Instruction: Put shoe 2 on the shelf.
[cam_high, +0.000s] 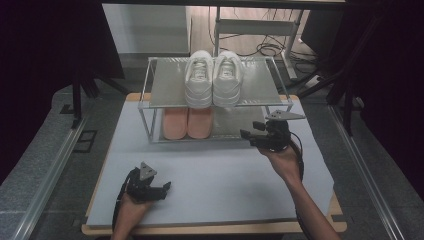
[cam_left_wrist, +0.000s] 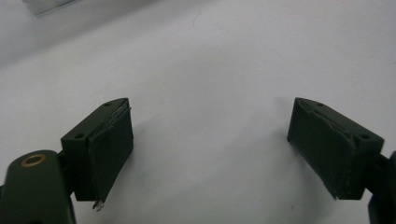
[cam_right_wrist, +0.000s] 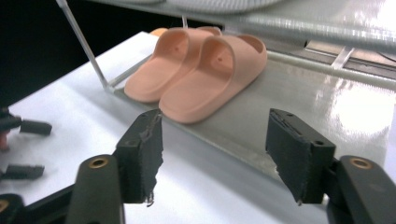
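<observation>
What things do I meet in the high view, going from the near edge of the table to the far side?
Left claw → right claw → pink slippers on the lower shelf → white sneakers on the upper shelf of the rack.

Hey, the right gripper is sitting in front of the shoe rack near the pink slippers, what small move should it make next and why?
Probably ease the right gripper forward toward the nearer of the pink slippers on the lower shelf. Its jaws stand open with nothing between them, aimed at the pair but apart from it. The left gripper rests open over the white mat, so it seems uninvolved.
</observation>
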